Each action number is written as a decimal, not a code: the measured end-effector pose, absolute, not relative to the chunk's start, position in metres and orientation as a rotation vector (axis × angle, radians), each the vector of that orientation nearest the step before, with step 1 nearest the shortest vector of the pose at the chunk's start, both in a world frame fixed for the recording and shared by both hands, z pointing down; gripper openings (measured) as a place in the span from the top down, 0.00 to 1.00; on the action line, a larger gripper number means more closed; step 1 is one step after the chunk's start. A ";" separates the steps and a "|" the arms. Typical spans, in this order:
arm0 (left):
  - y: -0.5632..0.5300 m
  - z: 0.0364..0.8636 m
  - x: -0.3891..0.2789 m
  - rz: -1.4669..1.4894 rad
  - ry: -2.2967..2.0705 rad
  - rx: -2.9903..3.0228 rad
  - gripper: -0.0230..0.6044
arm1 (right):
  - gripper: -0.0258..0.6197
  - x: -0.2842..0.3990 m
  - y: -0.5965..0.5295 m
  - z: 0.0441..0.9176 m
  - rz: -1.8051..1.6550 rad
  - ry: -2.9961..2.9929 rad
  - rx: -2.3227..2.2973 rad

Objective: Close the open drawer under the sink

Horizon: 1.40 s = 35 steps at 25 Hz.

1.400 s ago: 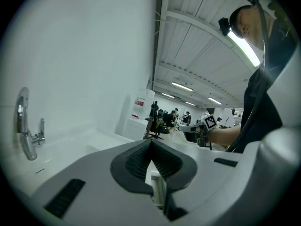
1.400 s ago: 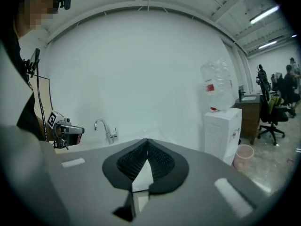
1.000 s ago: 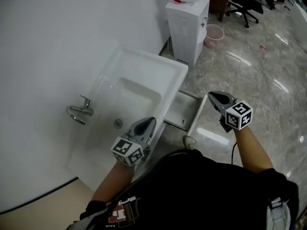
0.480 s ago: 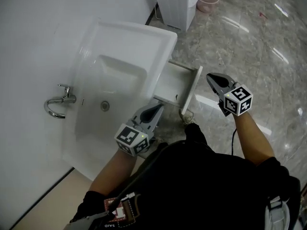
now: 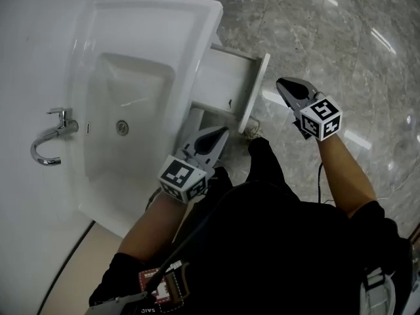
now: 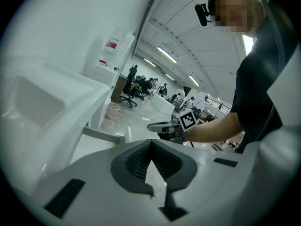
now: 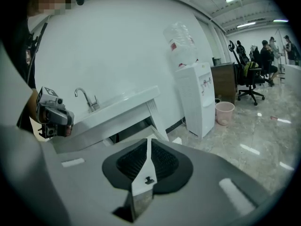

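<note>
The white drawer [image 5: 254, 92] stands pulled out to the right from under the white sink [image 5: 197, 18]; its front panel faces the marble floor. My left gripper [image 5: 224, 131] is shut and empty, below the sink's front edge and just short of the drawer's near side. My right gripper [image 5: 281, 83] is shut and empty, hanging over the floor a little to the right of the drawer front. In the left gripper view the shut tips [image 6: 150, 141] point along the drawer [image 6: 106, 135], with the right gripper [image 6: 160, 126] beyond. In the right gripper view the tips [image 7: 149, 139] point at the drawer [image 7: 153, 119].
A chrome tap [image 5: 49, 136] is on the wall left of the basin. A water dispenser [image 7: 197, 93] and a pink bin [image 7: 224, 112] stand along the wall past the sink. Office chairs and people are far off. My dark-clothed body and legs fill the lower head view.
Both grippers have sunk lower, from sink height toward the drawer. The left one has come in beside the drawer's near side. Both stay shut; the drawer has not moved.
</note>
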State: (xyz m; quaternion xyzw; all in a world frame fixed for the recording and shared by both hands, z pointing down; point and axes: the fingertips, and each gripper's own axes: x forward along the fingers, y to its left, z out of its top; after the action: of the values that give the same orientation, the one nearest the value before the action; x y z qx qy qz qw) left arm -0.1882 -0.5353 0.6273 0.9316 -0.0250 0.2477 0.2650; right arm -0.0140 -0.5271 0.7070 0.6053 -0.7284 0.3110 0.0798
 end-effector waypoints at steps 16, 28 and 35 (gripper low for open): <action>-0.498 0.726 -0.188 0.799 -0.030 2.427 0.97 | 0.91 -0.054 -0.511 0.828 0.940 -2.176 1.511; -0.496 0.778 -0.199 0.823 -0.089 2.374 0.97 | 0.76 -0.093 -0.512 0.890 0.719 -2.179 1.230; -0.497 0.787 -0.201 0.793 -0.116 2.363 0.97 | 0.75 -0.101 -0.521 0.906 0.571 -2.144 1.210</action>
State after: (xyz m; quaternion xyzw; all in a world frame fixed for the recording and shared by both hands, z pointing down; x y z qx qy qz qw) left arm -0.2011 -0.4973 0.7868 0.8980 -0.0439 0.3014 0.3177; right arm -0.1014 -0.5206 0.9059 0.4564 -0.8086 0.2153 0.3026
